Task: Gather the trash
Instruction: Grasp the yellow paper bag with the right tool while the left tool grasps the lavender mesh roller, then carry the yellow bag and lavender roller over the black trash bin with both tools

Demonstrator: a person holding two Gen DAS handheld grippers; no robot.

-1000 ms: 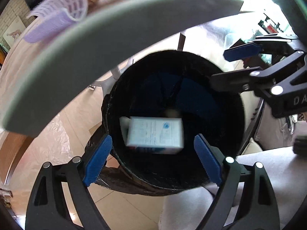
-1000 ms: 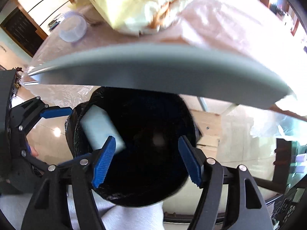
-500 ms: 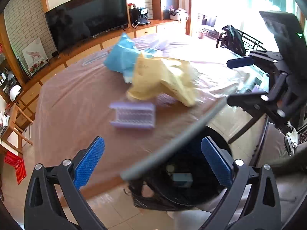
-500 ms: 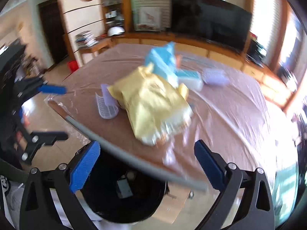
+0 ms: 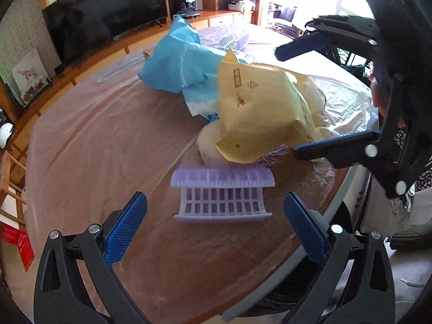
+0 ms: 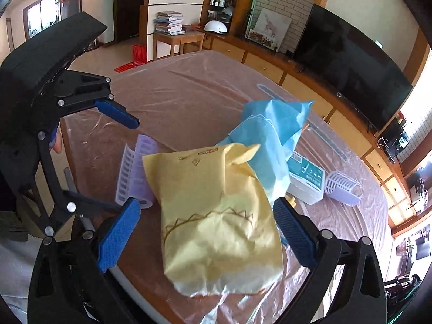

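Note:
My left gripper [image 5: 216,225] is open and empty, with its fingers on either side of a lilac plastic lattice piece [image 5: 222,193] near the table's front edge. My right gripper [image 6: 206,232] is open and empty, straddling a crumpled yellow paper bag [image 6: 216,216]. The bag also shows in the left wrist view [image 5: 259,113]. Behind it lies a blue plastic bag [image 6: 272,132], a white and teal box [image 6: 306,181] and a second lilac lattice piece [image 6: 341,186]. The first lilac piece [image 6: 133,172] lies left of the yellow bag. The black-lined bin [image 5: 280,299] shows below the table edge.
The table [image 5: 102,145] is covered in clear plastic film and has a grey rim [image 5: 272,280]. A TV [image 5: 105,10] on a wooden cabinet stands behind it. The right gripper [image 5: 348,91] reaches in at the right of the left wrist view.
Both grippers rose from over the bin, where a white box had dropped in, and came forward over the table. The left now frames the lilac piece, the right the yellow bag.

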